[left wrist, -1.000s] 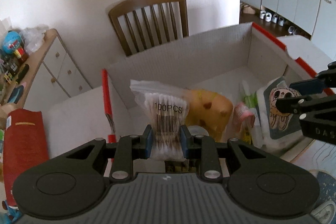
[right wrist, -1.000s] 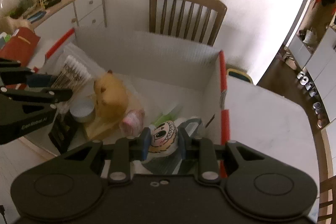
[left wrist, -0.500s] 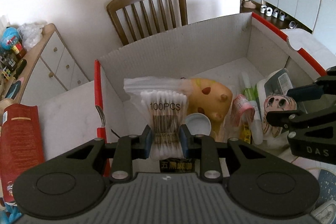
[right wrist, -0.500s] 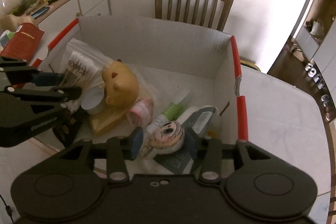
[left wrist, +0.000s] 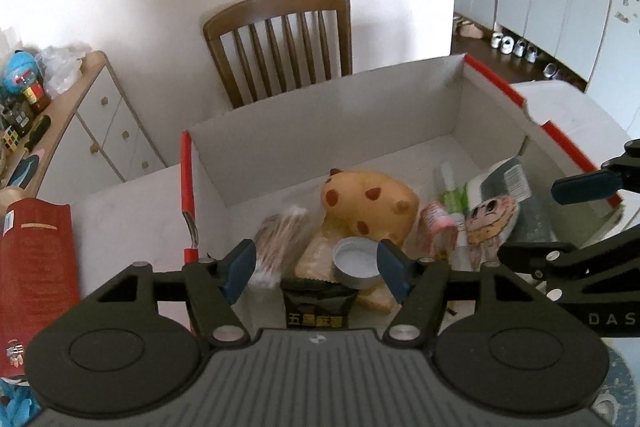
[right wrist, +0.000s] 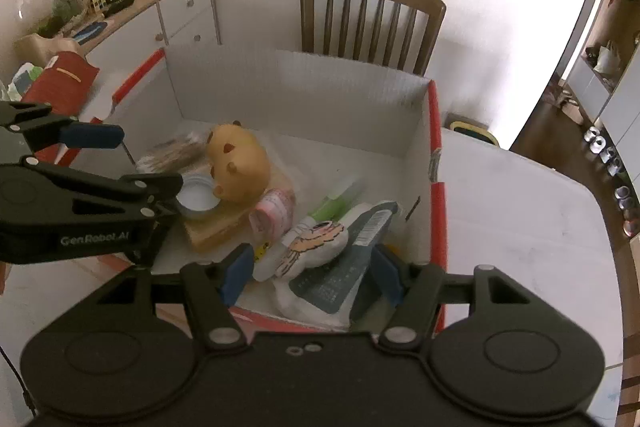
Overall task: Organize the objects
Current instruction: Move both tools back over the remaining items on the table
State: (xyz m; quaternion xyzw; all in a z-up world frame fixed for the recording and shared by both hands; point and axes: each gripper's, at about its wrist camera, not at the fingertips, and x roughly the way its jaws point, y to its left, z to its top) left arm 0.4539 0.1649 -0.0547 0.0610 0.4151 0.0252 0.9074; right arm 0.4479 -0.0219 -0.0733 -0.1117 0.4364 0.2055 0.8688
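The clear bag of cotton swabs (left wrist: 276, 239) lies at the lower left inside the white cardboard box with red edges (left wrist: 320, 123), beside a yellow spotted plush toy (left wrist: 370, 205) and a round tin lid (left wrist: 356, 261). The left gripper (left wrist: 318, 267) and the right gripper (right wrist: 310, 273) both hold their fingers spread, empty.

Readable markings, few. My left gripper (right wrist: 110, 163) carries "GenRobot.AI" in pale letters along the side of its body, seen from my right wrist. My right gripper (left wrist: 580, 215), seen from the left wrist, shows "DAS" at the frame edge, the rest cut off. A dark green packet (left wrist: 317, 303) at the near wall of the box bears four gold Chinese characters, the first two 五黑. A barcode sits on the grey pouch (right wrist: 356, 247); digits too small to read.
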